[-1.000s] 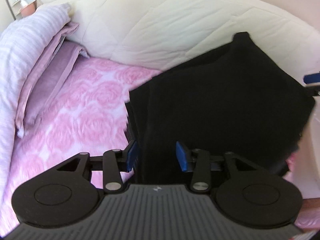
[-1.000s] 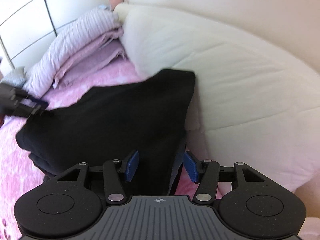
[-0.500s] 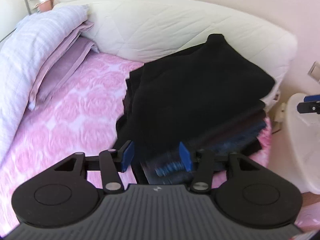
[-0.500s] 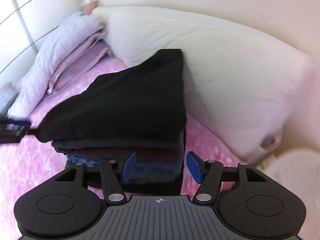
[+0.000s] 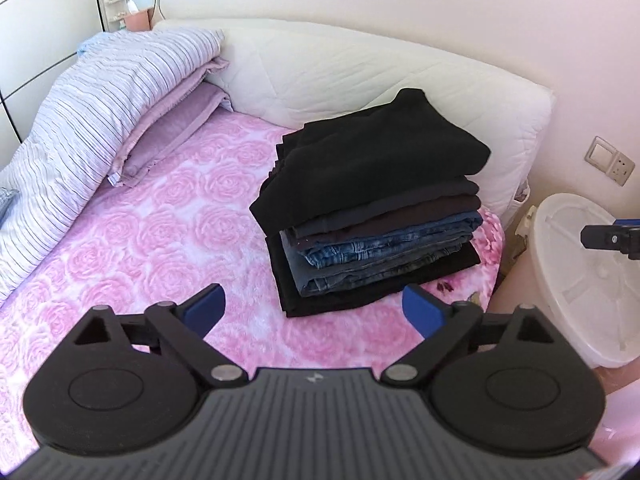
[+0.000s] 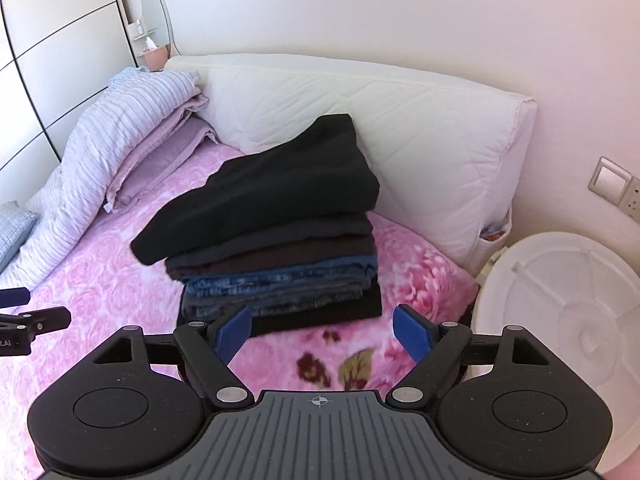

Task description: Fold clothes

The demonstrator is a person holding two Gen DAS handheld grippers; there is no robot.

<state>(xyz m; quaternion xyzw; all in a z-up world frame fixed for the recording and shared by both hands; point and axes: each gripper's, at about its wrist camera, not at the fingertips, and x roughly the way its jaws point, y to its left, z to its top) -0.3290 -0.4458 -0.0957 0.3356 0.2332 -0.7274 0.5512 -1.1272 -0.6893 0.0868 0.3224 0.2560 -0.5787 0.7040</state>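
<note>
Wardrobe (image 6: 48, 92): white panelled doors with dark seams, far left edge of the room.
Mirror (image 6: 156, 20): oval, on the wall beyond the wardrobe; a small shelf with a pink container (image 6: 154, 58) below it.
Striped duvet (image 5: 92, 116): lilac and white, folded lengthwise along the left side of the bed, lying over a mauve pillow (image 5: 172, 128).
Bedspread (image 5: 160, 248): pink rose print, flat, covers the mattress.
Left gripper (image 5: 314, 310): low over the bedspread, blue pads spread wide, nothing between them; short of the stack, not touching it.
Headboard cushion (image 5: 360, 68): cream, quilted, runs behind the bed against the wall.
Stack of folded clothes (image 5: 372, 208): on the bedspread at the right end of the bed, its back corner against the headboard cushion. Black garment (image 6: 264, 188) on top, its left edge overhanging the layers beneath; dark layers under it, then blue jeans (image 5: 384, 248), then a black piece at the bottom.
Right gripper (image 6: 322, 330): blue pads wide apart, holding nothing; near the front of the stack, clear of it.
White round tub (image 6: 560, 300): beside the bed on the right, ribbed lid facing up.
Wall switch and socket (image 5: 610, 160): on the right wall, above the tub.
</note>
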